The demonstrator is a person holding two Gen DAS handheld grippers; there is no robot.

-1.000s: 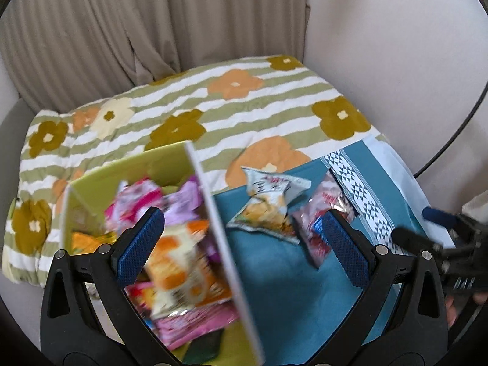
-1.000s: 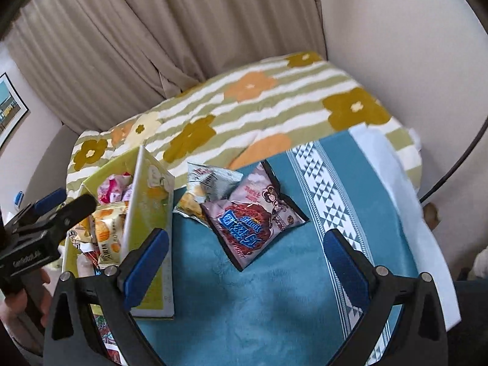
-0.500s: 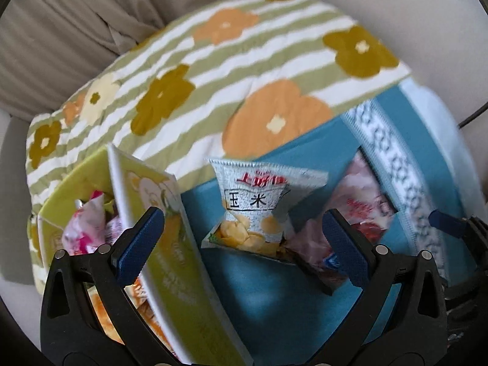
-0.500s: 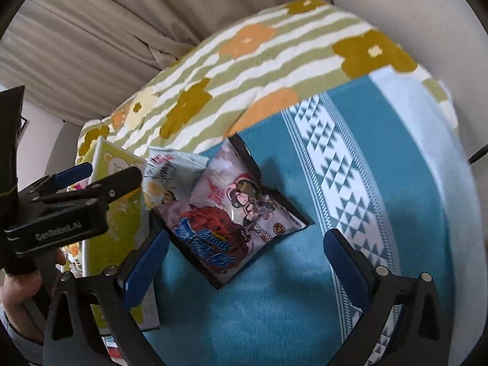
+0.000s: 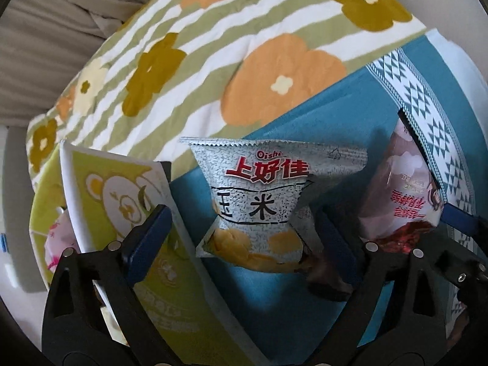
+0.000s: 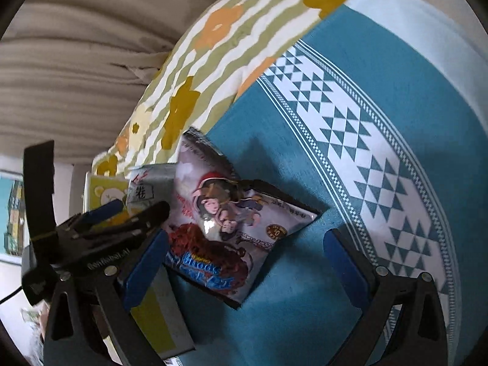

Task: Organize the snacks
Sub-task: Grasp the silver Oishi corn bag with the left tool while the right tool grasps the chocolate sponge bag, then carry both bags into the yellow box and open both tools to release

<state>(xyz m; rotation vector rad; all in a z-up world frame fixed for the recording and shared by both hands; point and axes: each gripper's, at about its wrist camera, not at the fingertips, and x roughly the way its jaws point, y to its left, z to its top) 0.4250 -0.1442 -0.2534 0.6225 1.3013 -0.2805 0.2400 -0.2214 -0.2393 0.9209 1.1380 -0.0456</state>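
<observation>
- Left gripper is down low over the teal cloth, its jaws closing in from a wider spread; the grey corn-snack bag sits between the blue pads, and neither pad presses on it yet.
- A second ago that bag was a small shape out ahead on the cloth; now it fills the middle of the left wrist view, crimped top edge away from the camera.
- Right gripper hangs spread wide, as wide as before, with the pink cartoon snack packet lying flat on the teal cloth between its fingers, untouched as far as I can see.
- That packet too has come much closer in the right wrist view than it was a second ago.
- Just left of the corn-snack bag stands the yellow-green box with a bear printed on its wall; pink wrappers show inside it. Earlier the left view looked straight down into the box; now only a sliver of its contents shows.
- The corn-snack bag's right edge overlaps the pink packet's near corner.
- Farther out, the striped flowered blanket lies under the cloth, and beige curtains hang behind.
</observation>
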